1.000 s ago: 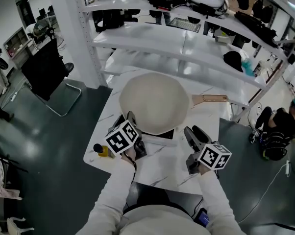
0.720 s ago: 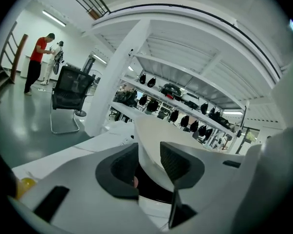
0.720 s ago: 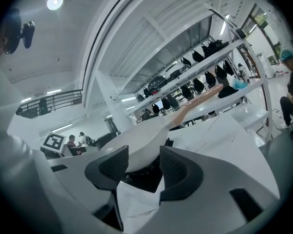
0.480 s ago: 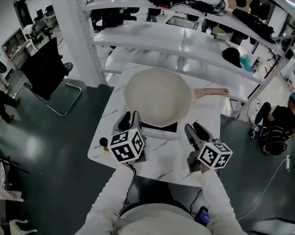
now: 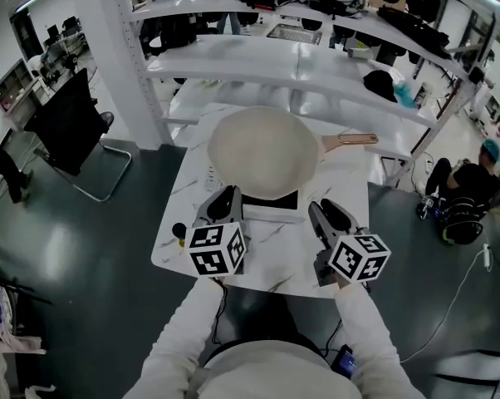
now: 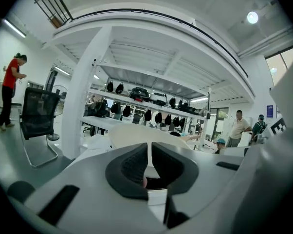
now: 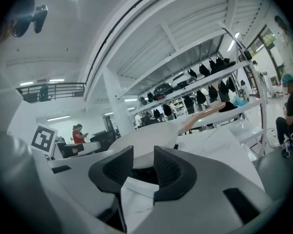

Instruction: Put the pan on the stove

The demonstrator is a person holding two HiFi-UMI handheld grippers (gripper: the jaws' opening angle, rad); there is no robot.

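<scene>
The pan (image 5: 262, 152) sits on the stove (image 5: 271, 199), probably centred; it's mostly hidden. My left gripper (image 5: 224, 198) and right gripper (image 5: 326, 214): empty, jaws closing, over the desk (image 5: 267, 260). I'd pull straight back, clear of the handle (image 5: 350, 141).

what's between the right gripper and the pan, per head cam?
Only bare marble table and the dark front edge of the stove, per the head view. The right gripper, jaws closing on nothing, sits short of the pan.

Head view steeply down over table (image 5: 275, 252); both gripper views low, toward shared pan (image 5: 262, 152)
</scene>
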